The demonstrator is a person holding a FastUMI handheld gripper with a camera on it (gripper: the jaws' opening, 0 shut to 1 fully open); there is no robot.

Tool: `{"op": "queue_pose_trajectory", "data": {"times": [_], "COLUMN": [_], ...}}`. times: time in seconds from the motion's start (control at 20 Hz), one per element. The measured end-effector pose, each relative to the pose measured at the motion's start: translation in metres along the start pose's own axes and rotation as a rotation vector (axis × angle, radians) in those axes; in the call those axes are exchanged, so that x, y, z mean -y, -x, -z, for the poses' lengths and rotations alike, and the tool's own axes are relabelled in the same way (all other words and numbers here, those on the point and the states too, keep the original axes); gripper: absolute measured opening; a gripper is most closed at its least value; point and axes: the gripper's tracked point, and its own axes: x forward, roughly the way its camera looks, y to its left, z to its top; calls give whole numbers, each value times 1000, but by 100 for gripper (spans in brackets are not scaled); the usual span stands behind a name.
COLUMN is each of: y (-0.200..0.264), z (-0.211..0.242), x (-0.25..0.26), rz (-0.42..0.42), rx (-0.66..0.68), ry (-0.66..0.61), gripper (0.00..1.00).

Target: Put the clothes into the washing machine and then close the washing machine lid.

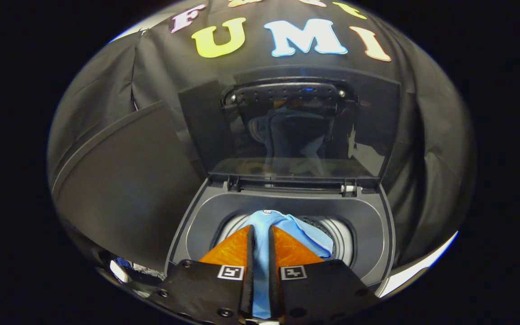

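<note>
Nearest to us the gripper (260,237) reaches forward, its two orange fingers (230,253) drawn close together with only a narrow slot between them. A light blue garment (261,266) fills that slot, running the full length of the fingers, and both fingers press on it, so we read the gripper as pinching the cloth. Each black finger base carries a small square marker (230,272).

Just past the fingertips the garment bunches up and spills to the right, a fold of it (305,237) hanging over the round drum (339,239) of the washer (197,225). We see the cloth above the drum's mouth, held there and not lying loose at the bottom; how deep it reaches inside we cannot tell, since the fingers cover that part.

Around the drum runs the washer's grey top rim. Beyond it, at the back hinge, the lid (296,135) stands raised, nearly upright, its dark glossy panel mirroring the blue cloth faintly.

Left of the washer we see a dark flat surface (124,180), and behind everything hangs black cloth (427,158).
</note>
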Motion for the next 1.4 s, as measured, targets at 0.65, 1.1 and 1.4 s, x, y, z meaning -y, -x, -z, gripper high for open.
{"op": "queue_pose_trajectory", "data": {"times": [0.65, 1.1, 1.4], "y": [27, 76, 79], "z": [-41, -147, -204], "x": [1, -3, -4], "rz": [55, 55, 74], "rx": [136, 488, 599], "ry": [43, 57, 101], "gripper": [97, 96, 96]}}
